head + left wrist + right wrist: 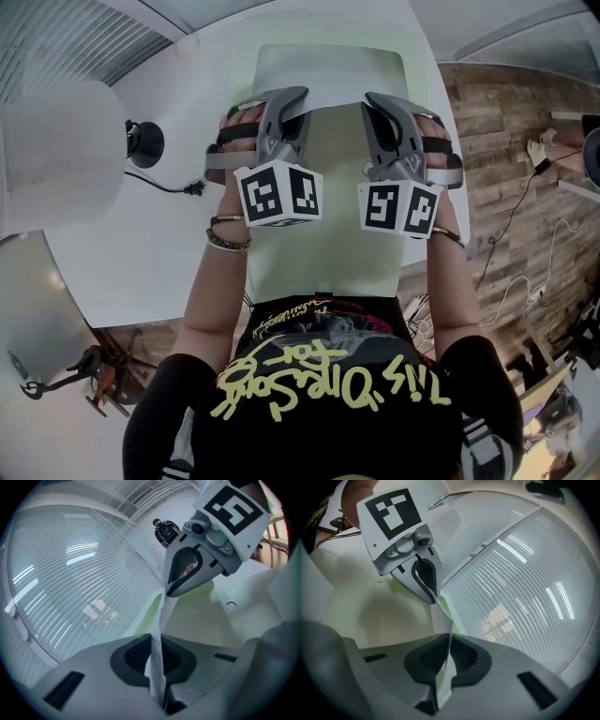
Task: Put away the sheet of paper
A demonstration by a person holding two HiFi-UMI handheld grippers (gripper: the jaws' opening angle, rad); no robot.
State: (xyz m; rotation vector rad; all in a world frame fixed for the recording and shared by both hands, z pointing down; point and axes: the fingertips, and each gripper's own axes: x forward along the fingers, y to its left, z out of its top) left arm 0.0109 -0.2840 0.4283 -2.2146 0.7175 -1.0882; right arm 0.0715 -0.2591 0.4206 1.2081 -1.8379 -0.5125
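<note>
The sheet of paper (328, 225) is pale with a green tint, held up over the white table (141, 253) in front of the person. My left gripper (284, 101) is shut on its left part and my right gripper (382, 103) on its right part, side by side. In the left gripper view the sheet (158, 634) runs edge-on out of my shut left gripper (157, 667) towards the right gripper (187, 573). In the right gripper view the sheet (443, 620) is pinched in the right gripper (444, 665), with the left gripper (423, 576) beyond.
A black round object with a cable (145, 142) lies on the table at the left, beside a large white cylinder (61, 150). Wooden floor with cables (506, 159) is at the right. A slatted surface (70, 573) fills the side of both gripper views.
</note>
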